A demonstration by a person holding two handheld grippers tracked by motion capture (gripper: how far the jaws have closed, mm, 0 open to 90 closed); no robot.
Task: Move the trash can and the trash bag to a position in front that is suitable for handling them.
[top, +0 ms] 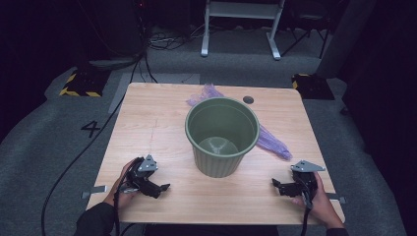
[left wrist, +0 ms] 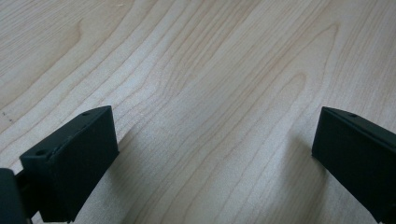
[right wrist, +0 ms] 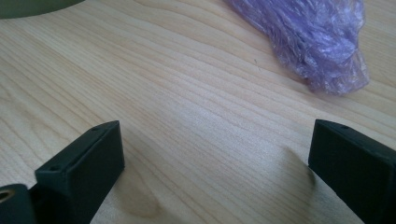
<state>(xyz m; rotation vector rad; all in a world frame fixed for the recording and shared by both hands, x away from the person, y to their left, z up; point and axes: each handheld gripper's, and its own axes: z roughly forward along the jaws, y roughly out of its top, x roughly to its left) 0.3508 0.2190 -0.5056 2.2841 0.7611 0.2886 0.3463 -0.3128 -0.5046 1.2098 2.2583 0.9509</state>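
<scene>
Both grippers — left gripper (top: 156, 187), right gripper (top: 281, 187) — rest near the table's (top: 147, 123) front edge, jaws wide and empty; purple bag (top: 269, 140) not yet in green bin (top: 222, 136).

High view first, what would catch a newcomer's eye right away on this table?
The green bin stands upright and empty in the middle of the wooden table. A crumpled purple plastic bag lies behind it, reaching out to its right. Near the front edge, the left gripper and the right gripper rest on either side of the bin, fingers open with nothing between them.
</scene>
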